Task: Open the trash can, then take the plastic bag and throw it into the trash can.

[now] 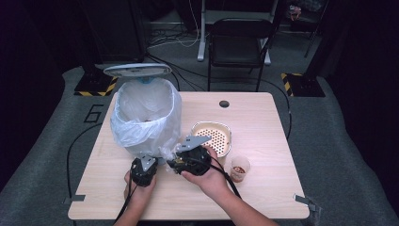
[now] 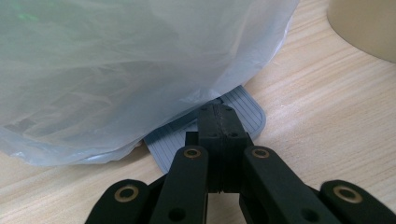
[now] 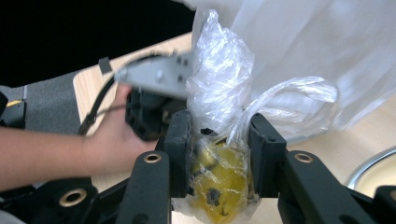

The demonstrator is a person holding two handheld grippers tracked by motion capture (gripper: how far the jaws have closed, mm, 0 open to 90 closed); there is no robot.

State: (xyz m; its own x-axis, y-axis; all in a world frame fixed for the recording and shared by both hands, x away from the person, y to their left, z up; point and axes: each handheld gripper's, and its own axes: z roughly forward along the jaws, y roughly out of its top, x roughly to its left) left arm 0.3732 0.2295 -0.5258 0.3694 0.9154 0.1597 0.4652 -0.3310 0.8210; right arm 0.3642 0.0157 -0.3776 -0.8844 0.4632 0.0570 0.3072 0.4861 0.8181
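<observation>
Two grippers at work near the worktop's [image 1: 263, 117] front edge. Left gripper [image 2: 218, 122]: fingers fully shut w/ nothing between them, tips resting on the grey ribbed pedal [image 2: 247, 114] at the foot of the bin [image 1: 146, 117]. Bin's lid [image 1: 137, 69] stands up, white liner bag [image 2: 116, 70] drapes over the sides & hangs down to just above the pedal.

Right gripper [image 3: 219, 154]: fingers partly closed, clamped on a clear plastic bag [image 3: 219, 93] w/ something yellow inside, dark specks on it; can't tell what it is. Bag's twisted top sticks up betw. the fingers, a loop of plastic off to one side. It's held above the worktop, just beside the bin's liner, right of the left gripper.

Behind the right hand [image 1: 207, 176]: a beige perforated basket [image 1: 214, 136]. Small clear cup [image 1: 240, 168] w/ brownish bits inside stands just right of that hand. Both forearms come in from the bottom edge in the high view. Dark chair [image 1: 237, 44] beyond the worktop.
</observation>
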